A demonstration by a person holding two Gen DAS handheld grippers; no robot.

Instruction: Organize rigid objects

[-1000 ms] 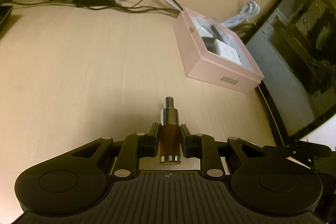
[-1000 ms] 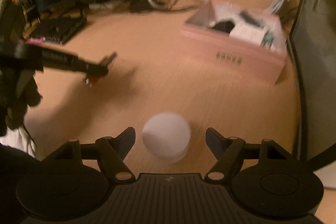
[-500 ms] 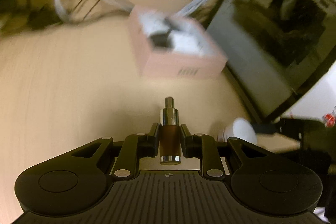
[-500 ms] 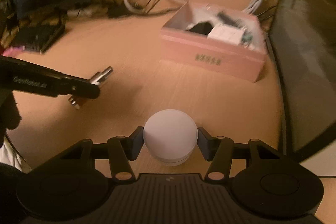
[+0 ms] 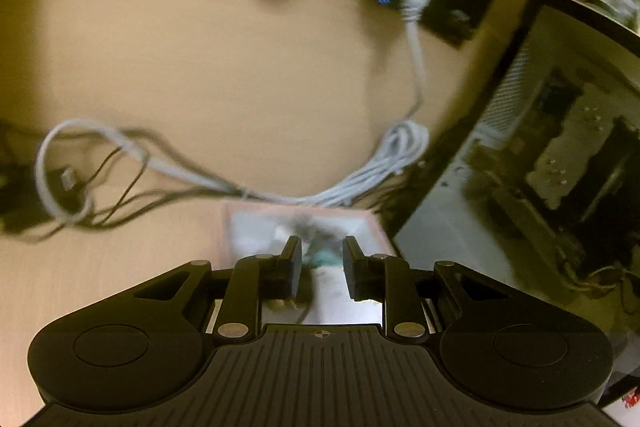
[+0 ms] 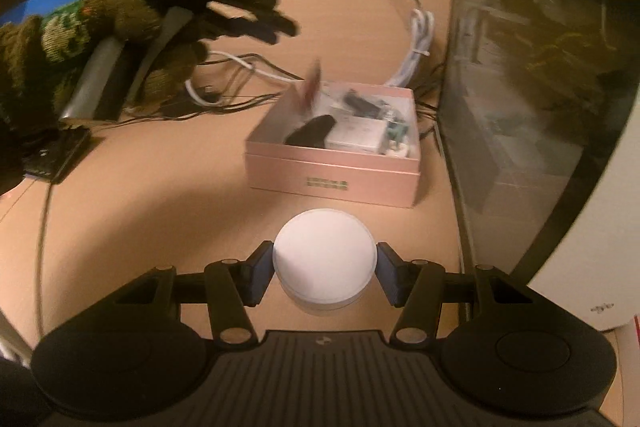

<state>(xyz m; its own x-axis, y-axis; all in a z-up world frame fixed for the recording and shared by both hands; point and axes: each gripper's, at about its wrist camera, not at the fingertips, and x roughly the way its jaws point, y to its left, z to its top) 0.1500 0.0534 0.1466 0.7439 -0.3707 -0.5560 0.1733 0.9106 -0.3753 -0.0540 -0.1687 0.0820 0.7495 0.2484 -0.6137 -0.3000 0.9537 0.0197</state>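
**Pink box, white puck, one blurred brown vial**

Pink card, matte and square-cornered, forms the open box point(image 5: 372, 223) that we see from the left wrist, straight ahead of the left hand-held gripper point(image 5: 320, 263). Its jaws stand a little apart with nothing gripped between the black pads; through the gap we make out only smeared box contents, pale with a teal patch. A bundled white cable point(image 5: 384, 163) loops over the pale wood-grain counter point(image 5: 100, 267) behind the box. A dark glass panel point(image 5: 540, 147) rises on the right.

From the right wrist we get what that view lacks. The right hand-held gripper point(image 6: 325, 267) is clenched on a smooth white round puck point(image 6: 324, 259). Its jaws have just been closing, and the blue-faced pads now press the puck's sides, near the box's front wall point(image 6: 332, 175). The box holds a glossy black oblong and white blocks. A reddish-brown vial point(image 6: 313, 87), a tilted blur, hangs over its back left corner, apart from the left gripper's black fingertips point(image 6: 294, 27) above. A hand point(image 6: 60, 39) in a knitted green glove carries that gripper.
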